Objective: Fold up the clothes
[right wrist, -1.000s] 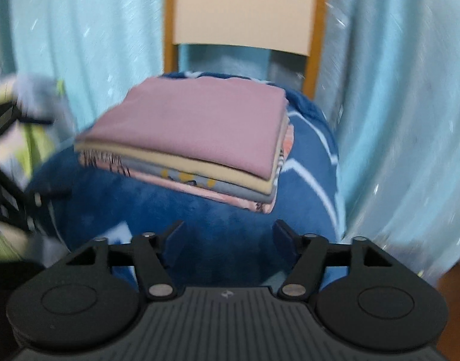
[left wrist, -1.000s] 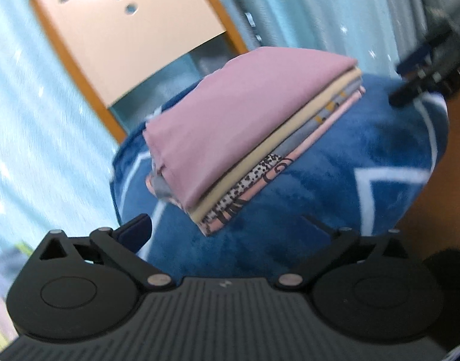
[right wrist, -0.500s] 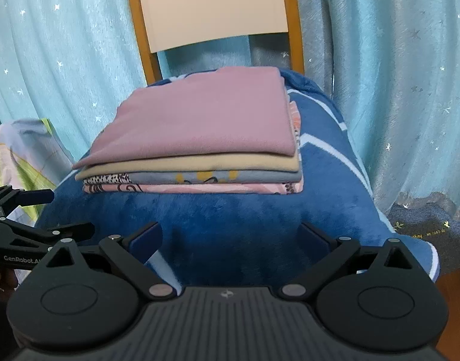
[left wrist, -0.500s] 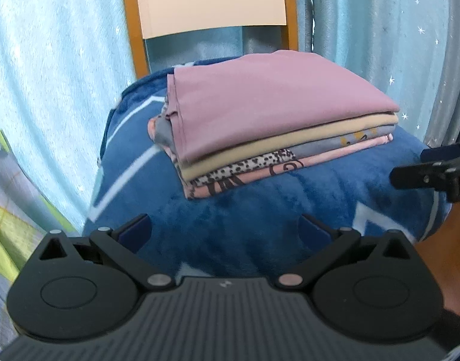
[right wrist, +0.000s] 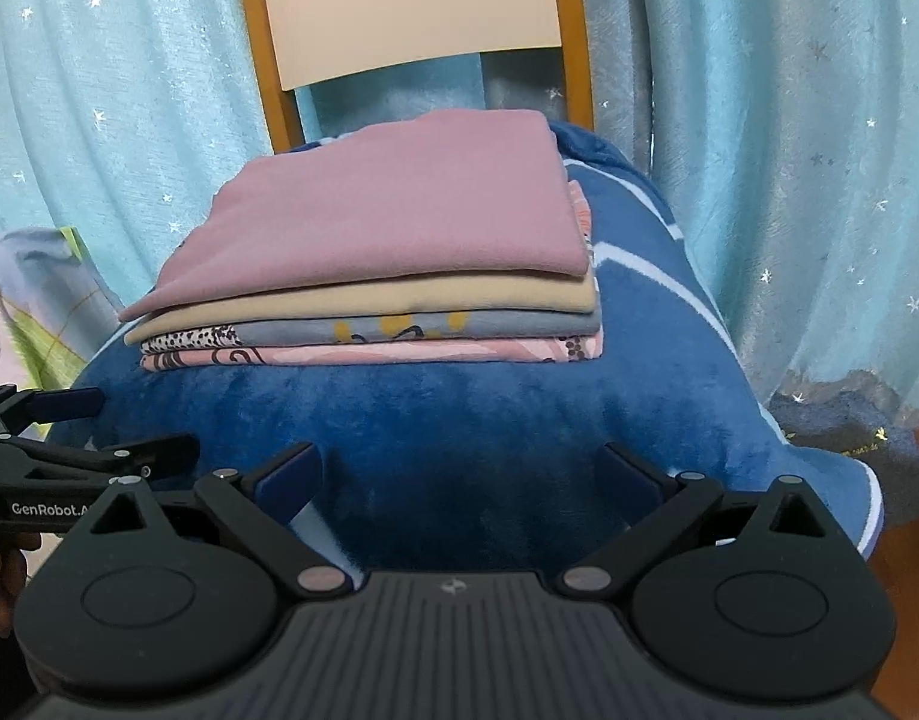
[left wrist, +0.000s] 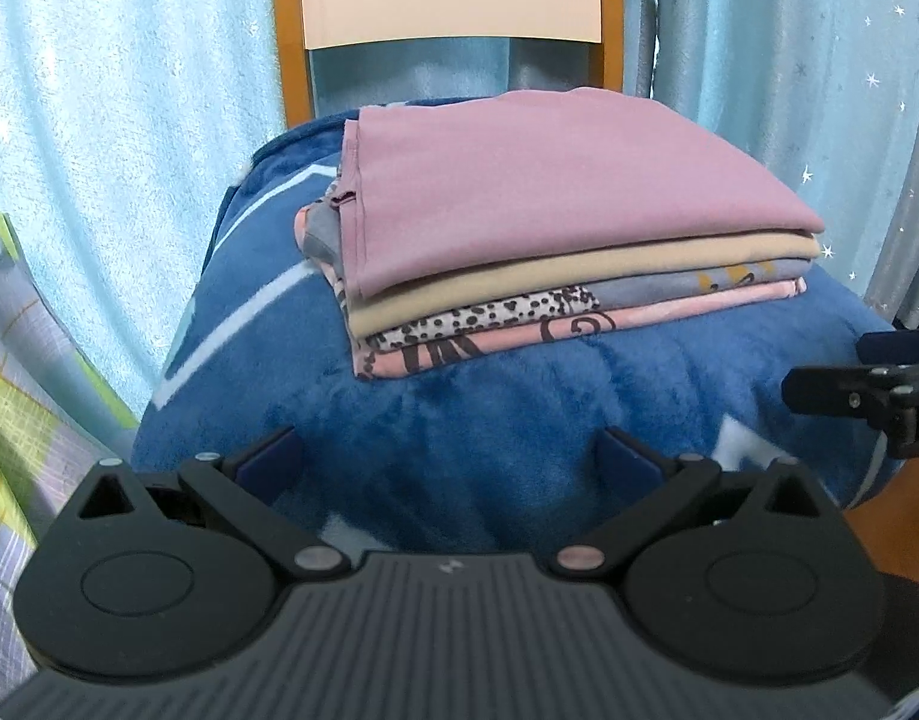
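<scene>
Mauve cloth tops the stack (left wrist: 555, 252): a mauve shirt (left wrist: 537, 180) folded flat, with a tan layer (left wrist: 579, 276) under it, then a grey one with yellow print (right wrist: 423, 327) and a spotted edge, and a pink patterned one (right wrist: 369, 354) at the bottom. I see the pile sitting square on a blue blanket (left wrist: 519, 420) with pale stripes, draped over the seat of a chair (right wrist: 411, 12) whose cream back panel and orange frame rise behind it. Pale blue curtains with small stars (right wrist: 789, 150) hang all around.

My left gripper (left wrist: 453, 456) hangs in front of the blanket's near edge, short of the pile, with its fingers spread wide and nothing between them. My right gripper (right wrist: 459, 468) sits the same way, fingers wide apart and empty, also near the front of the blanket and clear of the clothes. Each gripper shows in the other's camera: the right one at the right edge of the left view, the left one at the left edge of the right view, level with the blanket's front.

A checked green and lilac cloth (left wrist: 15, 396) lies low at the left, beside the chair. At the lower right of the right view I can see a strip of brown floor (right wrist: 915, 480).
</scene>
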A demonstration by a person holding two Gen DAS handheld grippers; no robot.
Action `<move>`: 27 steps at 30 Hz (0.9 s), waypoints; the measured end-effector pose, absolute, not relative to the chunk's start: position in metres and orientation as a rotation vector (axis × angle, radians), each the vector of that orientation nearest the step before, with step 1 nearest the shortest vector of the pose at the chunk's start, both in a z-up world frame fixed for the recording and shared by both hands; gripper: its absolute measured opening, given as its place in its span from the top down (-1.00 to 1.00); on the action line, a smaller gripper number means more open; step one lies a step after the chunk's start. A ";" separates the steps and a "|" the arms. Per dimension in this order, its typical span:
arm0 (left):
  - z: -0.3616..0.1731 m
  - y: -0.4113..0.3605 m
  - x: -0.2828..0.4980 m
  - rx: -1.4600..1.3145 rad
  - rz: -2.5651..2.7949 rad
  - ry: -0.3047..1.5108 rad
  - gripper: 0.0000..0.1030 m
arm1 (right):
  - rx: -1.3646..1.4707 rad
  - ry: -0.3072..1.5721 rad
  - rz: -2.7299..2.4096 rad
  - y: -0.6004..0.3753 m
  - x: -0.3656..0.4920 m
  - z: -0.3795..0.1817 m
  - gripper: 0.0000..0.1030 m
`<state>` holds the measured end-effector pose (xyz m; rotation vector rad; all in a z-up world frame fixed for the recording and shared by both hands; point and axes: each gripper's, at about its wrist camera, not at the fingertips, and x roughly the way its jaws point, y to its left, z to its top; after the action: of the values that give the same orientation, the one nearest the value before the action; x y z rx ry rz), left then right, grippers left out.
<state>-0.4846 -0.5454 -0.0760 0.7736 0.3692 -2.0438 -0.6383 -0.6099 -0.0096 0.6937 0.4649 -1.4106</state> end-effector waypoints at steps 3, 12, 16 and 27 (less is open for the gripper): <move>-0.076 -0.546 -0.485 0.764 -2.040 0.378 -0.99 | 0.691 0.462 -1.424 -0.611 -0.637 -0.009 -0.95; -0.076 -0.551 -0.486 0.767 -2.022 0.418 -0.99 | 0.694 0.487 -1.436 -0.619 -0.627 -0.013 -0.97; -0.077 -0.551 -0.488 0.775 -2.015 0.416 -0.99 | 0.697 0.493 -1.439 -0.621 -0.627 -0.014 -0.97; -0.078 -0.553 -0.490 0.781 -2.003 0.417 -1.00 | 0.692 0.481 -1.445 -0.624 -0.627 -0.015 -0.99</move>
<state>-0.4904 -0.5532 -0.0783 0.7813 0.4175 -2.0030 -0.6266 -0.6238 -0.0147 0.6915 0.4806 -1.4449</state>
